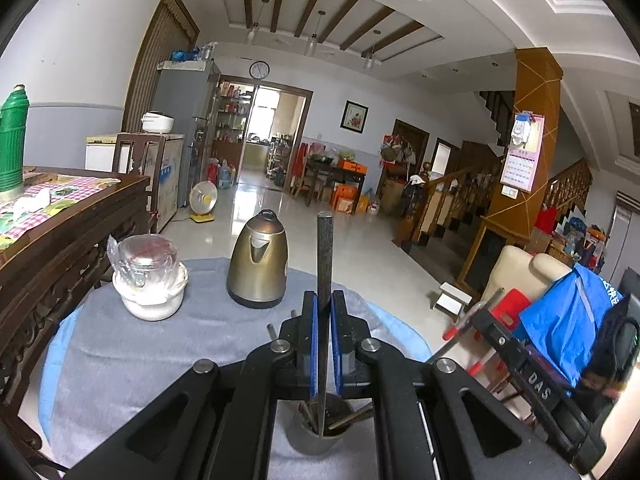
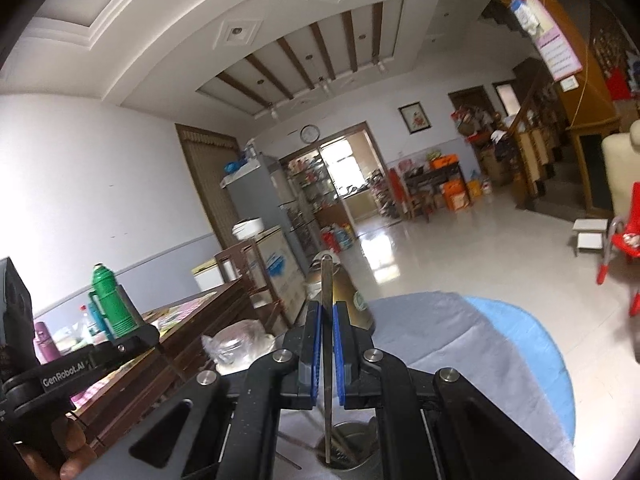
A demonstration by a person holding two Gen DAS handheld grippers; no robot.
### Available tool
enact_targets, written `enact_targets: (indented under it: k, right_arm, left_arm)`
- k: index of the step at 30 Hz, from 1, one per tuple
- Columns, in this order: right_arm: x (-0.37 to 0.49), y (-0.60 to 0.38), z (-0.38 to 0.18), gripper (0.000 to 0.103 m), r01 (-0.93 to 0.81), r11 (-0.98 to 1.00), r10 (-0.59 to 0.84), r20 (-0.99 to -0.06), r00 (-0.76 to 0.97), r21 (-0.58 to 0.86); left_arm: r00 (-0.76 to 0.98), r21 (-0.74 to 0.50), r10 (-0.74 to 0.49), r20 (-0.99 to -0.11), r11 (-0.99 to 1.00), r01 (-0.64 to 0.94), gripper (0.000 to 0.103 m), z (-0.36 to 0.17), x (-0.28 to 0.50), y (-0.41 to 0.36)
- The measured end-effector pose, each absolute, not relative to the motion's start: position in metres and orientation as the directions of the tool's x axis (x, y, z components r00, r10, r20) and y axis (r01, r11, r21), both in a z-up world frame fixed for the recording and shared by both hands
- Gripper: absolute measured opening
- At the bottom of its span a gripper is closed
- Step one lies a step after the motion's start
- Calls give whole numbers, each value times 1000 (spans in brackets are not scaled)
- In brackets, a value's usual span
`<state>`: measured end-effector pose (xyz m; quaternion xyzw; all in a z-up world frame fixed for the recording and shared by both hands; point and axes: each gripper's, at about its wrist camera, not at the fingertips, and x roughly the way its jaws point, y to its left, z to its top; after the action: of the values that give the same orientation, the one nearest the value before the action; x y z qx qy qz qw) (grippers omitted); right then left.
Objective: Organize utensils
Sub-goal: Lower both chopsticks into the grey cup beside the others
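Note:
My left gripper is shut on a dark flat utensil handle that stands upright, with its lower end inside a metal holder cup under the jaws. Other utensils lean in that cup. My right gripper is shut on a thin grey utensil handle, also upright, with its lower end in the metal cup below. The right gripper's body shows at the right edge of the left wrist view.
A gold electric kettle and a white pot with a plastic-wrapped glass jar stand on the round table with a grey cloth. A dark wooden table with a green thermos is to the left. A red stool stands to the right.

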<state>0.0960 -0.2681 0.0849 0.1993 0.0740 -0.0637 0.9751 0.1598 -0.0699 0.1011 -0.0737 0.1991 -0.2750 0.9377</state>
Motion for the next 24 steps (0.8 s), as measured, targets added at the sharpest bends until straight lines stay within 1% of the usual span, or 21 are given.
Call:
enact_targets:
  k: [2,8,18,24]
  right_arm:
    - [99,-267,82,6,162,915,-102,-176,979,370]
    - [107,-268,71,6,185,916,-119,-202,972,355]
    - [107,-262,67,6,189,932,-122,-225,967,308]
    - [108,-262,61,6,190,932,-114,-247,962,310]
  left_arm:
    - [774,-247,-544,-323,838,486,6,97,164,-76]
    - [782,-233,-528,-332,849,474,7,81,171,-96]
    - [766,-209,-519,-379,854,476,7,61,174,-112]
    - [757,-199,-512,-407,858,473,7,53,174,-116]
